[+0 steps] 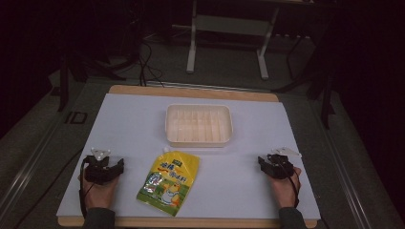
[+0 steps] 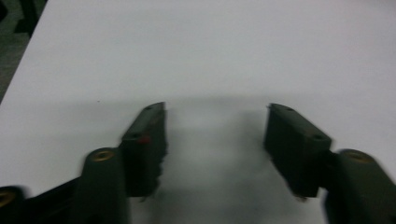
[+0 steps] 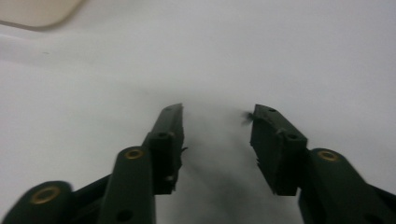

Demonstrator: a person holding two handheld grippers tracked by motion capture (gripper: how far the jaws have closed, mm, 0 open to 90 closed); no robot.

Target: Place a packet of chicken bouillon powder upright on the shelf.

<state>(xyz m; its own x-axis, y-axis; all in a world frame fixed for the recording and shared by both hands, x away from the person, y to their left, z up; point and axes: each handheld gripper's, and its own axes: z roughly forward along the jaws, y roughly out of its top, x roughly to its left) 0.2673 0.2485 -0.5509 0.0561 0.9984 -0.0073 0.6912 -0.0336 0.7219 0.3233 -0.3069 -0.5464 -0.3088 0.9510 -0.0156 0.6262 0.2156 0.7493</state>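
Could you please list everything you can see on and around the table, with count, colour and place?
Pouch: one, yellow with printed label, lying flat near the table's front edge, left of centre.
Tray: one, cream-white, ribbed inside, at the table's middle, beyond the pouch.
Table: one, white top with a wooden edge.
Metal frame: one, pale grey, on the floor behind the table.
Left gripper: one, black, jaws apart, front left, beside the pouch.
Right gripper: one, black, jaws apart, front right.
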